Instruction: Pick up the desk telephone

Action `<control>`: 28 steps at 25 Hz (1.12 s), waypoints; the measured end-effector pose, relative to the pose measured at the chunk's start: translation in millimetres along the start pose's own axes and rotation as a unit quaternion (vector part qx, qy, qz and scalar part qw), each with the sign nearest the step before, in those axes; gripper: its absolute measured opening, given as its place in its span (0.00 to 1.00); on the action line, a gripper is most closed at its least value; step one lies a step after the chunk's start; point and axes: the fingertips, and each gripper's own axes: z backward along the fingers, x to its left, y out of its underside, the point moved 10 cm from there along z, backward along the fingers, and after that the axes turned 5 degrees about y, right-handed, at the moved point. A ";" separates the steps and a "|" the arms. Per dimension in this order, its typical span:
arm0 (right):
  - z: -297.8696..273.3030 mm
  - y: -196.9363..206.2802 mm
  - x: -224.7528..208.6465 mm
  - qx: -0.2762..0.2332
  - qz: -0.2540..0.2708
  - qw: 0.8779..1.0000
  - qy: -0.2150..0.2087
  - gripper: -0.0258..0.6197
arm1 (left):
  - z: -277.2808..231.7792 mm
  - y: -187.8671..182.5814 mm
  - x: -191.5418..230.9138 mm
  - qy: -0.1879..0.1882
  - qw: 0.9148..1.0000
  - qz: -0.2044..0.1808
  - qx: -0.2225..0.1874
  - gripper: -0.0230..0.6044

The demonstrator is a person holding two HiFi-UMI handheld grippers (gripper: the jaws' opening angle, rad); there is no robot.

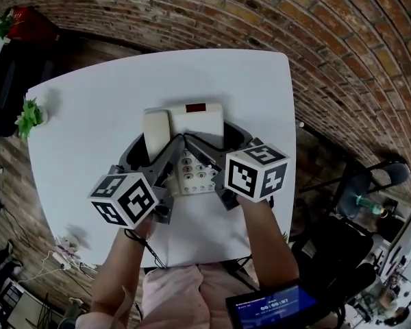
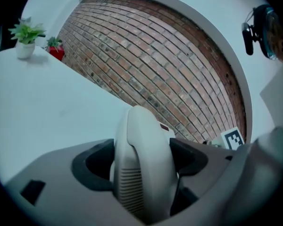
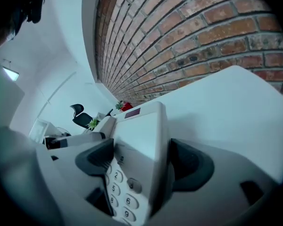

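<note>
The white desk telephone (image 1: 195, 122) sits in the middle of the white table (image 1: 89, 129), handset (image 1: 156, 132) on its left side, keypad (image 1: 195, 170) towards me. My left gripper (image 1: 153, 151) reaches around the handset (image 2: 141, 140), which lies between its dark pads (image 2: 92, 166) and nearly fills the gap; the left gripper (image 2: 140, 166) is open. My right gripper (image 1: 218, 142) straddles the phone's right part. In the right gripper view the phone (image 3: 137, 135) and its keypad (image 3: 127, 185) lie between the wide jaws of the right gripper (image 3: 139, 166), with a thin dark gap at the right pad (image 3: 188, 166).
A small potted plant (image 1: 29, 118) stands at the table's left edge, also the potted plant (image 2: 26, 34) in the left gripper view. A red object (image 1: 27, 22) lies beyond it. A brick wall (image 1: 315, 40) runs behind the table. An office chair (image 1: 390, 173) is at the right.
</note>
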 end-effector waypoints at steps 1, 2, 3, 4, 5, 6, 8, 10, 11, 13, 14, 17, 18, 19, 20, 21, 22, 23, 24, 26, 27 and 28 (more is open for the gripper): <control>-0.4 -0.8 -2.6 -0.003 -0.024 1.000 -0.007 0.64 | -0.2 -0.5 -0.7 -0.002 1.000 -0.007 0.002 0.63; -0.7 -2.2 -5.4 -0.007 -0.053 0.998 -0.015 0.64 | -0.4 -0.7 -0.9 -0.003 1.000 -0.011 0.004 0.63; -1.4 -3.8 -8.1 -0.010 -0.078 0.997 -0.021 0.65 | -0.4 -0.8 -0.8 -0.003 1.000 -0.012 0.004 0.63; -2.4 -5.1 -10.2 -0.010 -0.093 0.995 -0.025 0.65 | -0.5 -0.8 -0.5 -0.004 1.000 -0.012 0.005 0.63; -3.8 -6.1 -11.7 -0.008 -0.099 0.995 -0.024 0.63 | -0.5 -0.9 -0.2 -0.004 1.000 -0.013 0.005 0.63; -5.0 -6.7 -12.4 -0.006 -0.098 0.995 -0.022 0.59 | -0.5 -1.0 0.1 -0.004 1.000 -0.013 0.005 0.63; -4.7 -6.4 -12.0 -0.008 -0.086 0.996 -0.021 0.57 | 0.1 -0.4 -0.1 -0.005 1.000 -0.015 0.005 0.63; -1.5 -4.9 -9.2 -0.022 -0.069 0.997 -0.025 0.56 | 2.2 0.4 -1.0 -0.006 1.000 -0.019 0.002 0.63; 0.5 -4.9 -6.7 -0.031 -0.057 0.998 -0.027 0.55 | 3.7 0.2 -1.7 -0.006 1.000 -0.023 0.000 0.63; 4.6 -6.7 0.2 -0.049 -0.027 0.998 -0.031 0.54 | 7.4 -1.0 -3.6 -0.008 0.999 -0.035 -0.006 0.63; 7.1 -7.6 4.0 -0.058 -0.011 0.998 -0.034 0.54 | 9.8 -1.4 -5.0 -0.009 0.999 -0.042 -0.008 0.63; 16.9 -6.4 13.8 -0.088 0.026 0.995 -0.042 0.53 | 18.5 -0.1 -10.9 -0.009 0.998 -0.066 -0.019 0.62; 21.0 -5.1 16.1 -0.100 0.035 0.993 -0.046 0.53 | 21.4 0.7 -13.8 -0.007 0.997 -0.075 -0.023 0.62; 25.4 -3.4 18.0 -0.111 0.043 0.992 -0.049 0.53 | 24.5 1.7 -17.1 -0.005 0.996 -0.085 -0.028 0.62; 30.1 -1.4 19.7 -0.122 0.050 0.990 -0.053 0.53 | 27.6 2.9 -20.6 -0.003 0.995 -0.094 -0.034 0.62; 34.7 0.8 21.1 -0.132 0.056 0.988 -0.056 0.53 | 30.6 4.3 -23.9 0.000 0.994 -0.103 -0.041 0.62; 38.8 3.3 21.8 -0.141 0.061 0.986 -0.060 0.53 | 33.3 5.8 -26.6 0.003 0.993 -0.110 -0.047 0.62; 42.1 5.8 21.9 -0.149 0.065 0.985 -0.063 0.53 | 35.4 7.5 -29.0 0.005 0.992 -0.117 -0.053 0.61; 44.7 8.2 21.5 -0.156 0.067 0.983 -0.066 0.53 | 37.0 9.2 -31.2 0.005 0.990 -0.126 -0.059 0.61; 48.2 11.4 20.1 -0.166 0.070 0.981 -0.074 0.53 | 39.1 13.2 -35.5 0.003 0.986 -0.148 -0.070 0.60; 49.4 12.2 19.6 -0.169 0.071 0.980 -0.078 0.54 | 40.0 15.0 -37.0 0.002 0.984 -0.158 -0.077 0.60; 50.4 12.7 19.7 -0.172 0.073 0.979 -0.080 0.54 | 40.8 16.3 -37.8 0.002 0.983 -0.165 -0.083 0.59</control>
